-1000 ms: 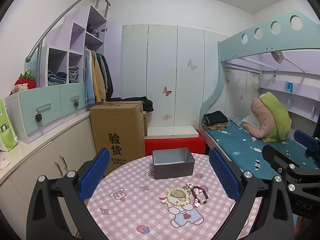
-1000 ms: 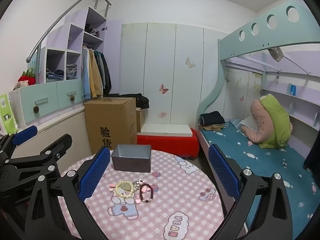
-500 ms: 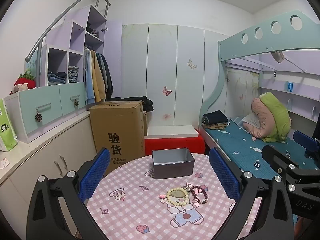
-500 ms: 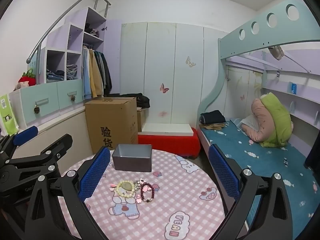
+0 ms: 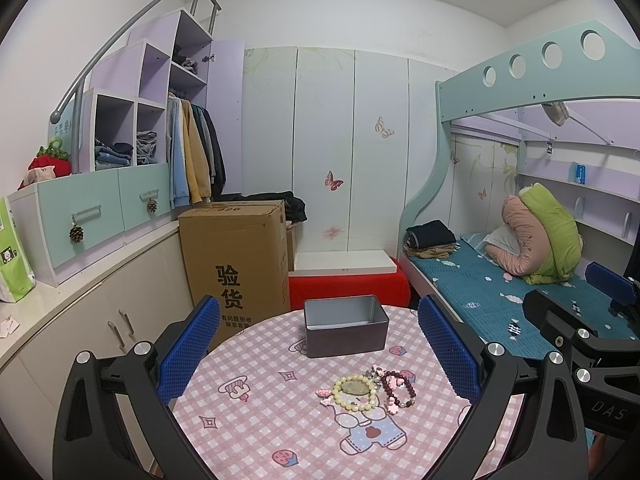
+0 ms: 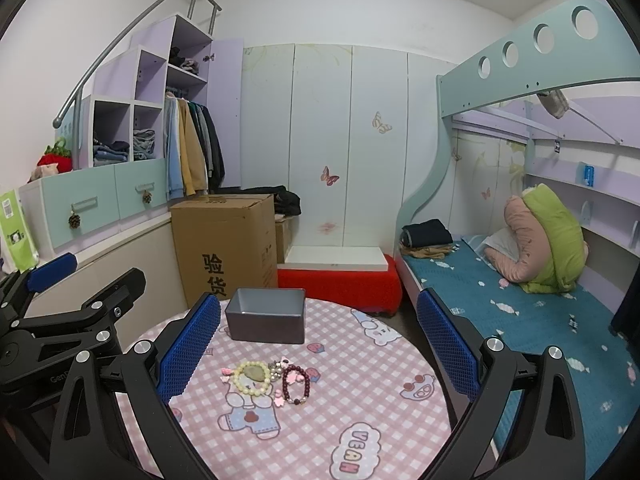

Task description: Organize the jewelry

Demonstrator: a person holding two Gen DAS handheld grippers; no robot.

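Note:
A small heap of jewelry lies on the round table's pink checked cloth (image 5: 248,432): a cream bead bracelet (image 5: 355,387) (image 6: 253,376) and a dark red bead bracelet (image 5: 398,390) (image 6: 296,386), with small pink charms around them. Behind the heap stands an open grey metal box (image 5: 346,325) (image 6: 266,314), and nothing shows inside it. My left gripper (image 5: 318,342) hangs open above the table, with the box and the heap between its blue pads. Open as well, my right gripper (image 6: 318,340) holds nothing; the heap lies low and left between its fingers.
Just beyond the table stand a tall cardboard box (image 5: 236,256) and a red bench (image 5: 348,286) with a white top. A bunk bed (image 6: 500,280) runs along the right, cupboards (image 5: 80,304) along the left. In each view the other gripper shows at the edge.
The right wrist view has shifted slightly, so the box and heap sit a little further right in it. The left wrist view is unchanged.

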